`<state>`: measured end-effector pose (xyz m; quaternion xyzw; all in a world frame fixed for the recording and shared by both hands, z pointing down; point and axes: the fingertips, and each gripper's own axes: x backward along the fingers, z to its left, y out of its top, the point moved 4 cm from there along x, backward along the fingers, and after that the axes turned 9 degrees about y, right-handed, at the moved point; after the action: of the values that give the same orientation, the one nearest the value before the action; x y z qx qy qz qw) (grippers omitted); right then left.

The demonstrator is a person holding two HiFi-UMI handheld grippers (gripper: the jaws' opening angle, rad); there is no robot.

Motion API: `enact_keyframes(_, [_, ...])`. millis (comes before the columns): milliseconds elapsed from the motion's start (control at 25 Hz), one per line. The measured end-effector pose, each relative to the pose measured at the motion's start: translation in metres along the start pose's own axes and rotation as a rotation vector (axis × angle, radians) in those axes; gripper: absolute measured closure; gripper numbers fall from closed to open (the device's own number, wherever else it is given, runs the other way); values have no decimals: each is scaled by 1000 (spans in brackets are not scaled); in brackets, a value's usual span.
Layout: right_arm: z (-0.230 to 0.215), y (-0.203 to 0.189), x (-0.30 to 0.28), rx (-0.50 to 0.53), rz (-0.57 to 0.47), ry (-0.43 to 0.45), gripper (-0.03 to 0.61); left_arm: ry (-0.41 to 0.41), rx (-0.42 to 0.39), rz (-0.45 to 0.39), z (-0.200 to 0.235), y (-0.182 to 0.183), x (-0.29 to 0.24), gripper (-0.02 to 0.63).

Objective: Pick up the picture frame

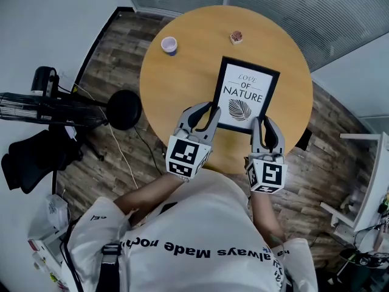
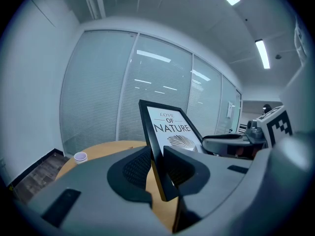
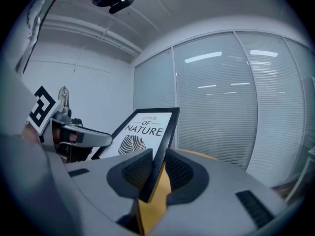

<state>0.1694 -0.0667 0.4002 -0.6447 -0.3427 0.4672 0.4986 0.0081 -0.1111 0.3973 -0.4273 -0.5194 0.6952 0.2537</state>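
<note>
On the table (image 1: pixel 182 81), cup (image 1: pixel 169 44) and trinket (image 1: pixel 236 37) lie behind the picture frame (image 1: pixel 246 93), cup leftmost.

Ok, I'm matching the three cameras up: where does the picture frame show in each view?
Head view: picture frame, centre, over the round table.
Left gripper view: picture frame centre, between the fingers.
Right gripper view: picture frame centre-left, between the fingers.
Shared landmark: the window blinds.

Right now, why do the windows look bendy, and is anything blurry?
Left gripper view: the wide-angle lens bends the glass wall, corners go dark, the ceiling light glares, the picture frame looks sharp. Right gripper view: same bending, light streaks on the glass. Head view: even light, sharp.
</note>
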Motion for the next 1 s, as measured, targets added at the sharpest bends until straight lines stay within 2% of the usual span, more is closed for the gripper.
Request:
enact_keyframes(400, [12, 32, 12, 43, -71, 5, 482, 2, 5, -78, 2, 26, 20, 518])
enact_keyframes(560, [14, 41, 16, 44, -92, 10, 482, 6, -16, -118, 0, 40, 27, 518])
enact_keyframes(1000, [20, 56, 22, 77, -130, 18, 481, 5, -26, -177, -1, 53, 36, 520])
